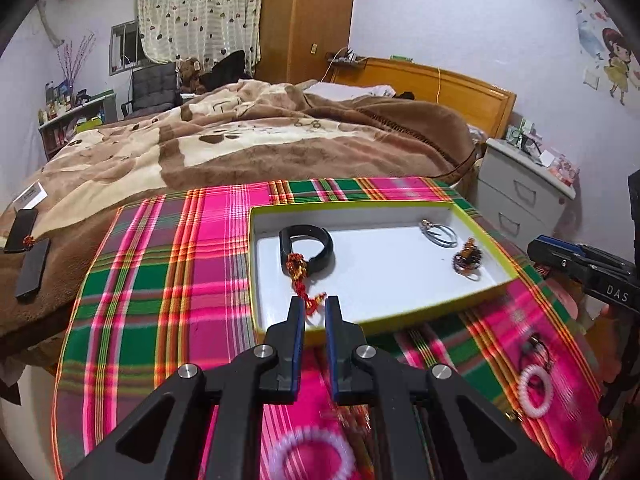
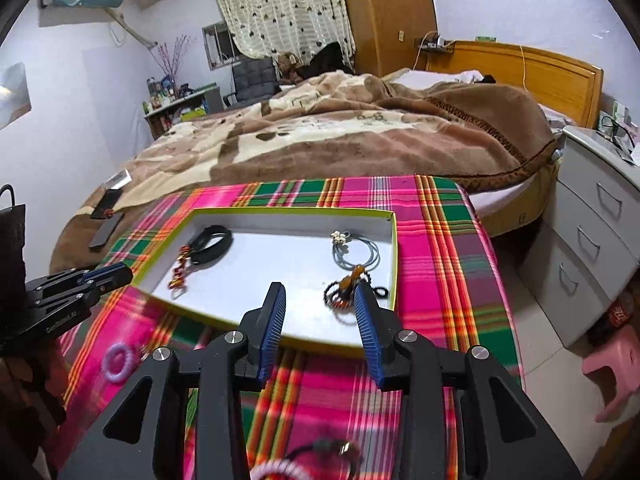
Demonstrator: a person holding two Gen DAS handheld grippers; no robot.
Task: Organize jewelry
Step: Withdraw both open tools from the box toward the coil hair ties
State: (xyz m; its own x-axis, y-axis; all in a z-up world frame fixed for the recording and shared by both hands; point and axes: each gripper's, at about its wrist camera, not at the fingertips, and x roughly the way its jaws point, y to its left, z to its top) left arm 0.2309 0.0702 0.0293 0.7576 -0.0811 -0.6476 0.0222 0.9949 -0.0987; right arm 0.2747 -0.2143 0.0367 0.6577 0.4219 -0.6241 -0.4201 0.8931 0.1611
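Red tassel w/ left gripper jaws narrowly parted; right gripper jaws spread.

The shallow white tray with the yellow-green rim sits on a pink and green plaid cloth. Inside it, toward its far left, lies a black bracelet with a red and gold tassel. The left gripper hovers over the tray's near edge, fingers slightly apart, gripping nothing. A blue-grey cord loop and a dark beaded piece lie at the tray's right end.

Each hand-held gripper is black, with blue ribbed finger pads and silver screws.
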